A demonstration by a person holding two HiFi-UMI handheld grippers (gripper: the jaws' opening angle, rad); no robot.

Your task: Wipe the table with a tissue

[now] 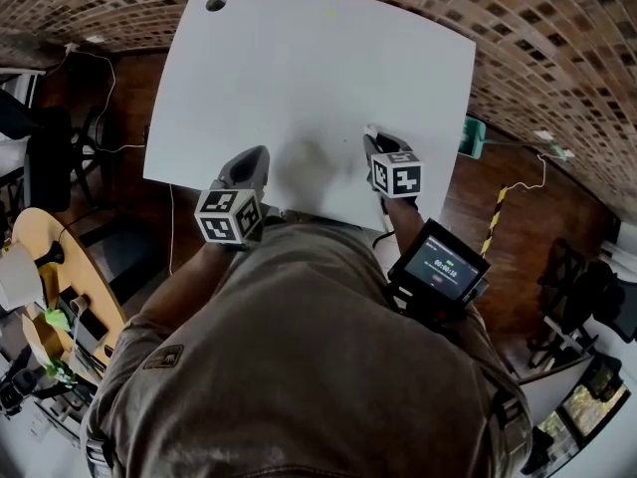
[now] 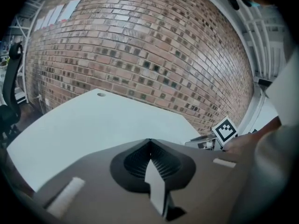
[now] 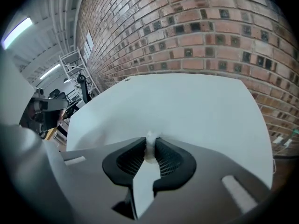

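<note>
The white table [image 1: 318, 68] fills the middle of the head view, with both grippers at its near edge. My right gripper [image 1: 371, 137] is shut on a small wad of white tissue [image 3: 150, 146], which is pinched between the jaws and pokes out a little at the tips, just above the table top [image 3: 187, 106]. To its left, my left gripper [image 1: 261, 153] hovers over the table's edge with its jaws closed together and nothing between them [image 2: 149, 143]. The right gripper's marker cube [image 2: 226, 129] shows at the right of the left gripper view.
A round hole [image 1: 216, 3] sits near the table's far left corner. A brick wall [image 1: 557, 38] runs behind and to the right. A round wooden table [image 1: 40, 267] with clutter stands at the left, and a green object [image 1: 475, 135] is off the right edge.
</note>
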